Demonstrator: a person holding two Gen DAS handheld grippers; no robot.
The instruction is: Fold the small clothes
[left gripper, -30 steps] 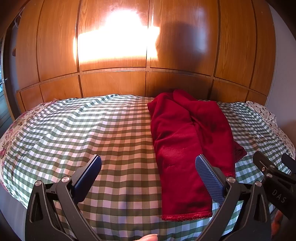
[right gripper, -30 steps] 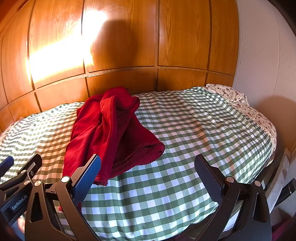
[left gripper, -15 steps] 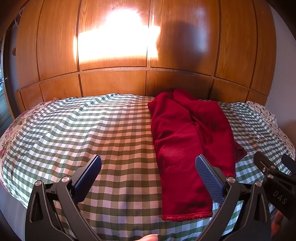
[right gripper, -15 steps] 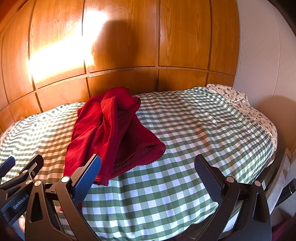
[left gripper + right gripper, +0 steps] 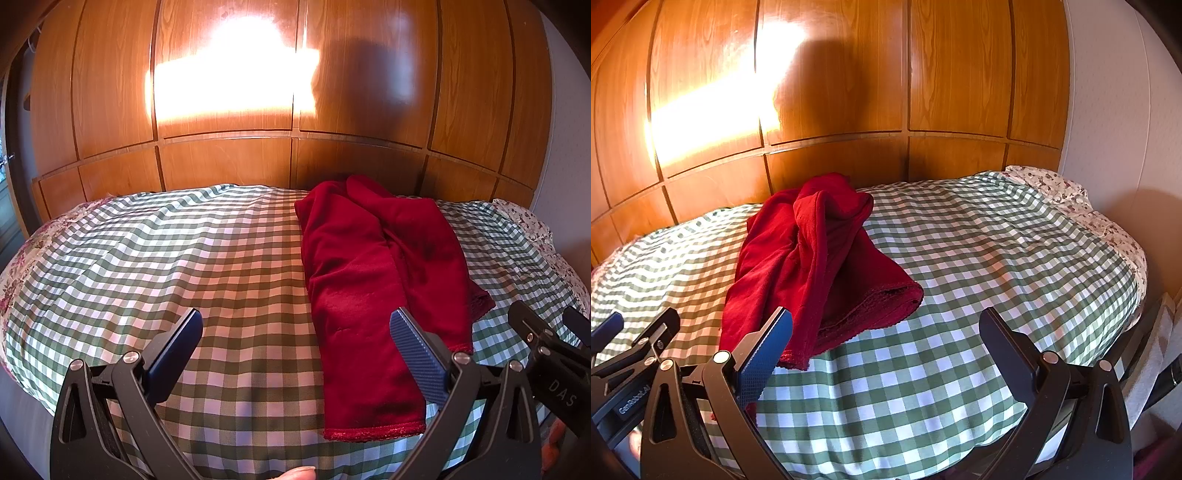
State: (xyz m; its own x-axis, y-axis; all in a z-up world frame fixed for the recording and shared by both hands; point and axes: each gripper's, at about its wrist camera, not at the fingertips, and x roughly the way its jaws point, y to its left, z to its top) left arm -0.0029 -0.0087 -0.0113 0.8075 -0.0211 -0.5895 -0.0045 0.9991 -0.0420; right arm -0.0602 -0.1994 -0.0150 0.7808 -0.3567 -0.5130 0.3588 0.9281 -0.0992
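Left gripper [image 5: 295, 332] wide apart, empty, right gripper [image 5: 886, 332] likewise

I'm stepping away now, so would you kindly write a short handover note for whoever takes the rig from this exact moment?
Left tongs: open, holding nothing, hovering over the near edge of the green-and-white checked bedcover.
Right tongs: open, holding nothing, just right of the garment's near end.
Dark red fleece garment: lying lengthwise on the bedcover, rumpled and bunched at the far end by the wooden panelled headboard; two hemmed ends point towards the rig.
Done: no neat fold visible.
Left: probably spread the garment flat, then fold it.
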